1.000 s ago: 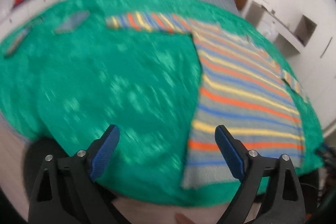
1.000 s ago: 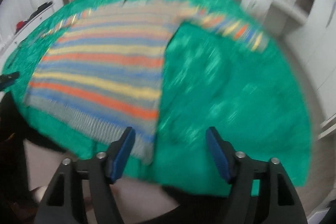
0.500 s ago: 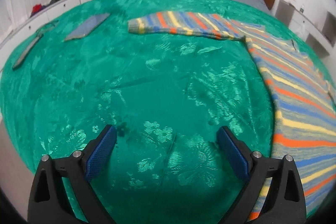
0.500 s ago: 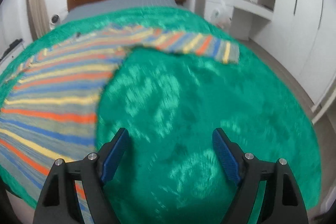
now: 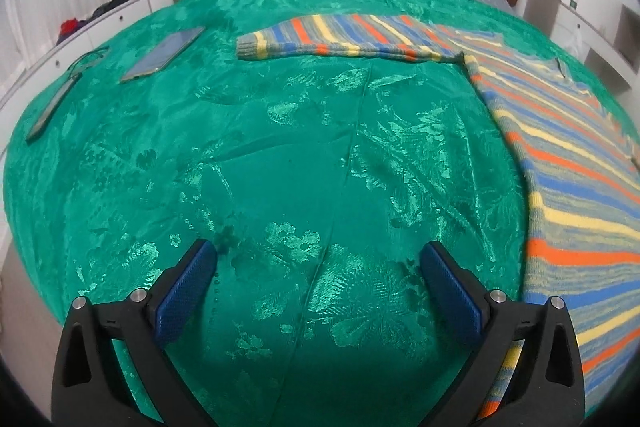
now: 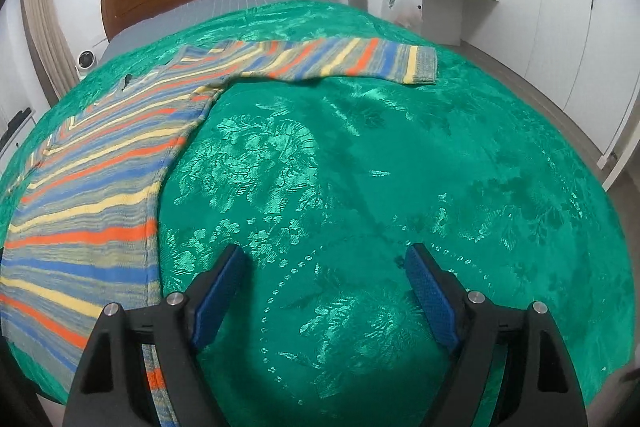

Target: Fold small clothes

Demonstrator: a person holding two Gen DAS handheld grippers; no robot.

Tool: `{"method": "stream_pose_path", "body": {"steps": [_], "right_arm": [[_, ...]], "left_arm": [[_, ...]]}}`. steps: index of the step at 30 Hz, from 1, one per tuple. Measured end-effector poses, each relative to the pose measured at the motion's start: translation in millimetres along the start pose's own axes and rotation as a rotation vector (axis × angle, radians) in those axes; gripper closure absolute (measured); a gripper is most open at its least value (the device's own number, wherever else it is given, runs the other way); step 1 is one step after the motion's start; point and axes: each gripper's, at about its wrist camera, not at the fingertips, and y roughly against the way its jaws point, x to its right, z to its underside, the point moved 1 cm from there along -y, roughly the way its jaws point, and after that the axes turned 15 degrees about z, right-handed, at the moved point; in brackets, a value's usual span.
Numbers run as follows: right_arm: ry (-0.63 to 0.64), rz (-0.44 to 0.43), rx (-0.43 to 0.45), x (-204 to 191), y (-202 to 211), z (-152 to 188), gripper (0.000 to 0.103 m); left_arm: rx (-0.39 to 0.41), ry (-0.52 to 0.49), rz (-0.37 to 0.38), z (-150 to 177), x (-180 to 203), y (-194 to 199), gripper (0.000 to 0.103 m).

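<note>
Nearest, the left gripper (image 5: 318,263) and the right gripper (image 6: 324,267) both hover over bare green bedspread (image 5: 280,147), jaws spread wide with nothing between them; the left jaws have just been opening. The striped sweater (image 6: 92,195) lies flat between the two. Farther off, each sleeve (image 5: 340,39) stretches crosswise, one ahead of each gripper, equally within reach.

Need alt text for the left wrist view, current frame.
The left gripper, blue-padded jaws wide open and empty, hangs over a green bedspread. A striped sweater lies flat at right, one sleeve stretched leftward across the bed. Two phones lie at far left.
</note>
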Motion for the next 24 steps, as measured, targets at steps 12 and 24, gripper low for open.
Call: {"method": "stream_pose_path", "body": {"steps": [12, 24], "right_arm": [[0.008, 0.012, -0.013, -3.2, -5.0, -0.2, 0.018], [0.016, 0.023, -0.016, -6.6, -7.0, 1.3, 0.014]], "left_arm": [[-0.003, -0.005, 0.001, 1.6, 0.6, -1.3, 0.0], [-0.003, -0.007, -0.002, 1.8, -0.1, -1.3, 0.0]]}}
